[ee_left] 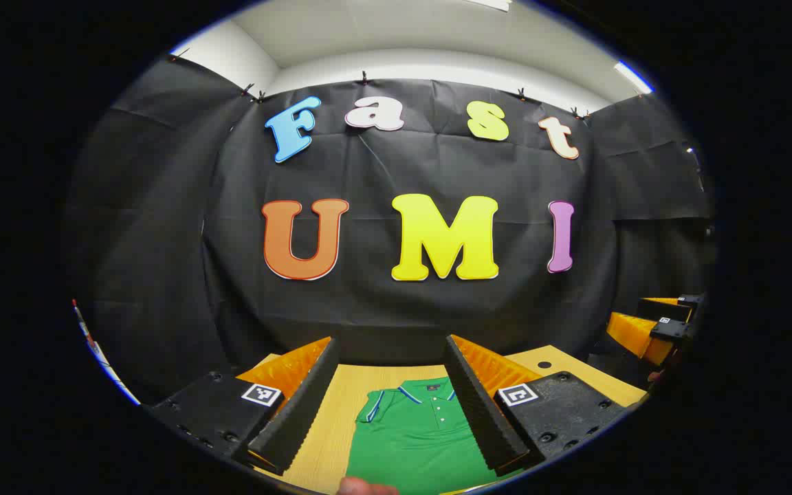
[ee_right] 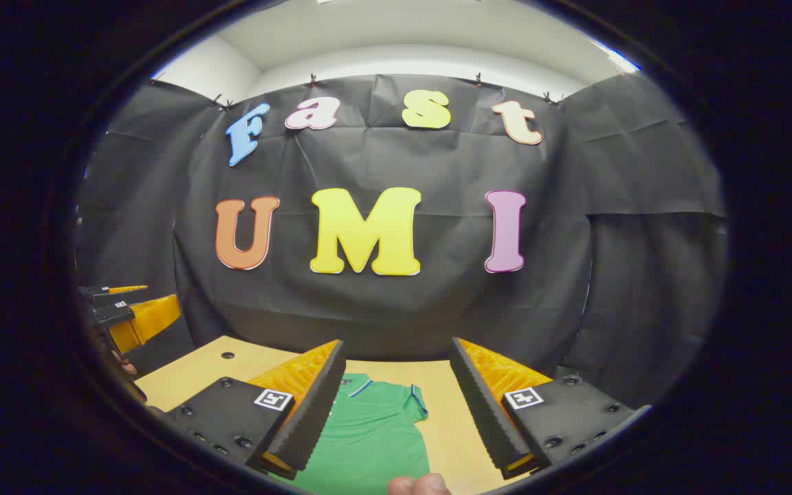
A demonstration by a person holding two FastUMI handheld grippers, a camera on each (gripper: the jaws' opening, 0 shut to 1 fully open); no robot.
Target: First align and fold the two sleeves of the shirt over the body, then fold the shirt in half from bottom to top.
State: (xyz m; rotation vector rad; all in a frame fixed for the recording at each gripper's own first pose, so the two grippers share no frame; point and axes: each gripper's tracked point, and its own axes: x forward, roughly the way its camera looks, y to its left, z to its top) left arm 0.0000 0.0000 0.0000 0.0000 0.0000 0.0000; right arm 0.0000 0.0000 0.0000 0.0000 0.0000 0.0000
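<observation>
- My left claw (ee_left: 392,399) and right claw (ee_right: 396,405) both hang with jaws spread, holding nothing, raised so I can survey first.
- The green shirt (ee_left: 416,440) lies flat on the wooden surface (ee_left: 341,405), collar toward its far edge, sleeves not yet folded.

The shirt (ee_left: 416,440) is bright green. Its collar (ee_left: 396,399) has thin blue and white stripes along the edge, and small white buttons (ee_left: 441,412) run down the front. In the right gripper view the short sleeve (ee_right: 415,402) has a blue stripe at its end. The table (ee_left: 341,412) is light yellow-brown wood with fine lines in it.
</observation>
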